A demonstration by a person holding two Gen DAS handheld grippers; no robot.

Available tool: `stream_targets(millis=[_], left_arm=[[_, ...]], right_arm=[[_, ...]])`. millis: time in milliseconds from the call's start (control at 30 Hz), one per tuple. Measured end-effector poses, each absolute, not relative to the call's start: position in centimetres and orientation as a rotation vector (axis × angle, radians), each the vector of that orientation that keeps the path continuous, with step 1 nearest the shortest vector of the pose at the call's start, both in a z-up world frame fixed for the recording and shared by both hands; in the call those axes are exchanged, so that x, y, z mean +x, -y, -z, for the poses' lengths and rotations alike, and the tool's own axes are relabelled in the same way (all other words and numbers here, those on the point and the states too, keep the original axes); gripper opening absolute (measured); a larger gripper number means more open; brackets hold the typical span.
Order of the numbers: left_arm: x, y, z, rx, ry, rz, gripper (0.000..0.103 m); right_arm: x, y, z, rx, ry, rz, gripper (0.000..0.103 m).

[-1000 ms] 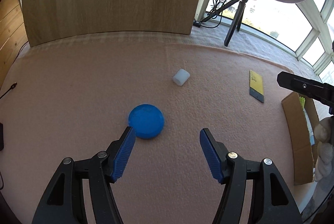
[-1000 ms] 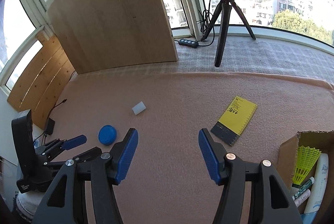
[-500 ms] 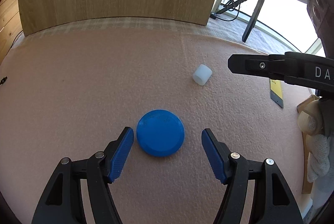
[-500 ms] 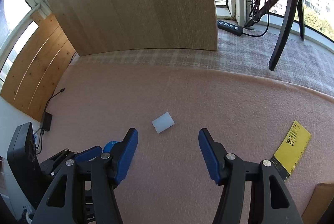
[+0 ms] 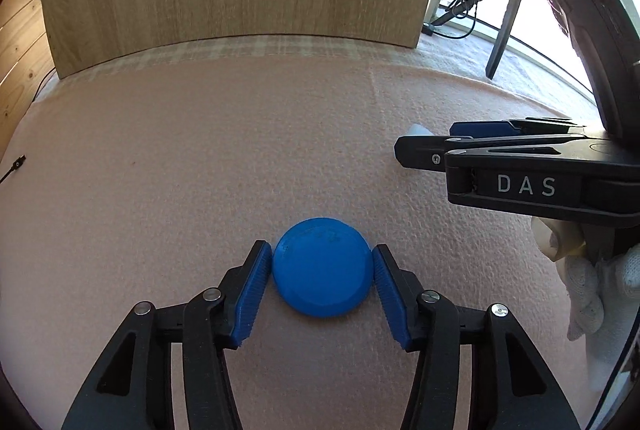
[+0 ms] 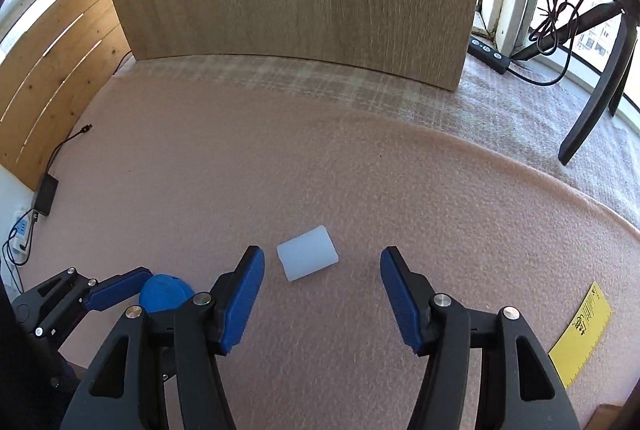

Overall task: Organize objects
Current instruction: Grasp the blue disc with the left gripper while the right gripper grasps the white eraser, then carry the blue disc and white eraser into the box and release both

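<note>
Left hand-held gripper (image 5: 322,272) closing around flat round blue plastic lid (image 5: 321,266), centred between jaws; right hand-held gripper (image 6: 322,296) open, white cylinder (image 6: 307,258) just ahead.

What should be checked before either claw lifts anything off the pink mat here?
1. Blue disc centred between the left claw pads: ok.
2. Left grip secure: cannot tell; the jaws are closing and the pads sit at the disc's rim, firm pressure not confirmed.
3. Right claw open around the white cylinder: ok, but the pads are clear of it, nothing held.
4. Cylinder centred in the right claw: not ok; it lies nearer one pad.
5. Claws clear of each other: ok, with little room; the right one sits close by in the left view.
6. Yellow card out of the way: ok.
</note>
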State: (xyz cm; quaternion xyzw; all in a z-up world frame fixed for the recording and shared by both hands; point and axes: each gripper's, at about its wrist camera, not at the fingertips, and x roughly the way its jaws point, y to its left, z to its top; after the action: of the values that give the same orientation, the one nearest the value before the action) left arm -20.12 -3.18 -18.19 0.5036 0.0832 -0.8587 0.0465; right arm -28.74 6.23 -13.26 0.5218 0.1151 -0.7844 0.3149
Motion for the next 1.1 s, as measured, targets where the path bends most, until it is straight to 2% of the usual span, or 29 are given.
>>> stream_targets(millis=[333, 467, 833, 1100], left_arm=[[-20.1, 3.4, 18.2, 1.531, -0.244, 2.634, 0.054], [-20.1, 3.3, 18.2, 1.529, -0.247, 2.632, 0.054], [-19.0, 3.7, 17.8, 1.543, -0.327, 2.630, 0.054], [-17.1, 2.4, 15.6, 1.518, -0.285, 2.672, 0.054]], right_arm=[[-28.2, -4.4, 14.0, 1.310, -0.445, 2.085, 0.054], [-28.1, -4.4, 13.9, 1.296, -0.463, 2.087, 0.025], [-27.4, -6.4, 12.8, 1.314, -0.364, 2.066, 0.023], [-25.2, -10.9, 10.1, 1.301, -0.224, 2.087, 0.023]])
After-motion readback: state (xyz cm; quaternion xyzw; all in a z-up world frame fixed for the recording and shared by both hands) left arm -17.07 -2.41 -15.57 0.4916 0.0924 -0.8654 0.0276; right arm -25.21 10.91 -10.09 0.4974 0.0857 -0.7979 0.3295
